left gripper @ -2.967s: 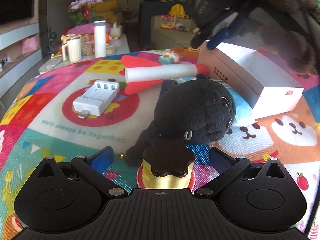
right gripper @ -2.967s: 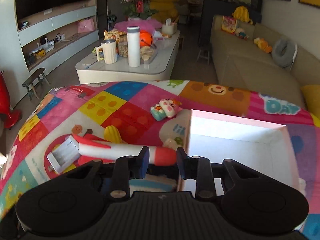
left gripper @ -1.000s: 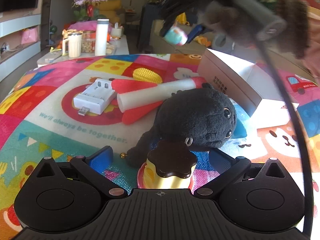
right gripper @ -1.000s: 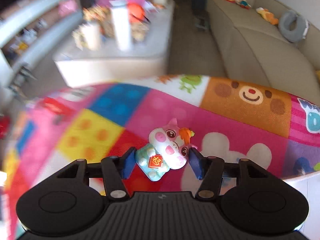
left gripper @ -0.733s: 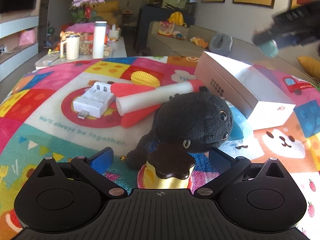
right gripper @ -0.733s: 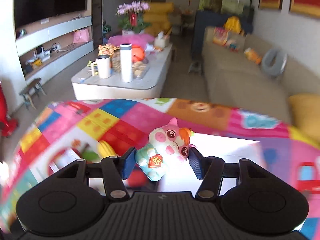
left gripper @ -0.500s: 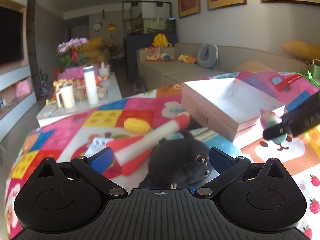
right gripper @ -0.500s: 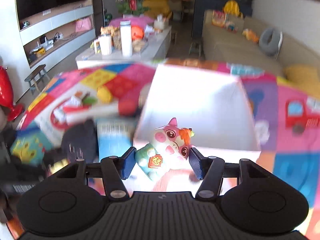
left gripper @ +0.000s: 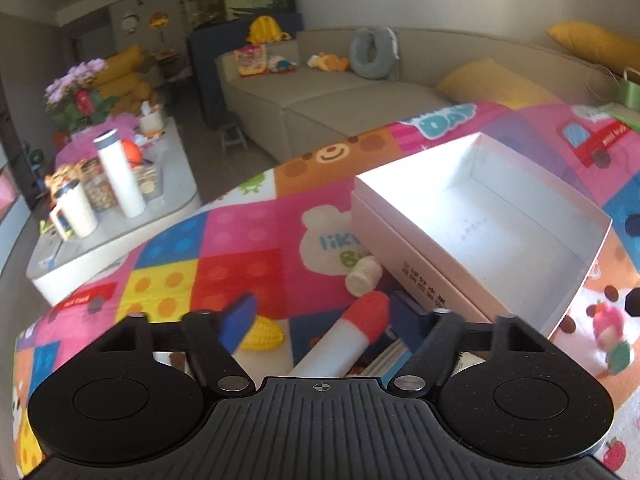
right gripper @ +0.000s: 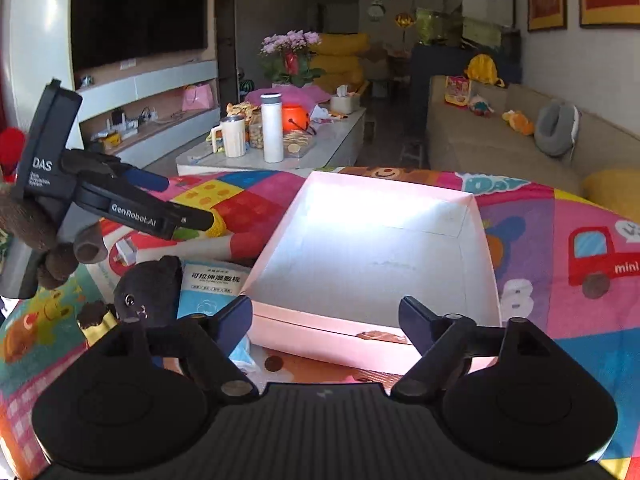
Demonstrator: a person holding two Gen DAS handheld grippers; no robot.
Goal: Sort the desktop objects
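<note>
- A white open box [right gripper: 376,248] sits on a worktop covered with a bright patchwork cartoon cloth [left gripper: 240,236]. The box serves as the landmark for everything below; its inside shows bare white.
- The right gripper [right gripper: 326,320] hovers just in front of the near wall of the box, pointing across it. Its jaws are opening, with nothing between them.
- The left gripper [left gripper: 328,316] hovers above the things lying left of the box. Its jaws are closing; no thing is pressed between its blue pads, and the toys seen between them lie below on the cloth.
- In the right wrist view, the left gripper appears to the left of the box, held by a hand in a brown fuzzy glove [right gripper: 44,236].
- A small pink and teal pig figurine [left gripper: 610,340] is on the cloth near the box's near right corner, outside it. It is blurred.
- A white toy rocket with a red nose [left gripper: 344,340] lies left of the box, its nose pointing toward the box's long side.
- A small cream cylinder [left gripper: 364,276] rests just against the left wall of the box.
- A yellow toy corn [left gripper: 262,334] lies further left of the box, beyond the rocket.
- A black plush toy [right gripper: 150,292] sits near the box's near left corner, beside a blue and white packet [right gripper: 208,292] with printed writing.
- A brown and gold pudding-shaped toy [right gripper: 94,322] sits just left of the plush.
</note>
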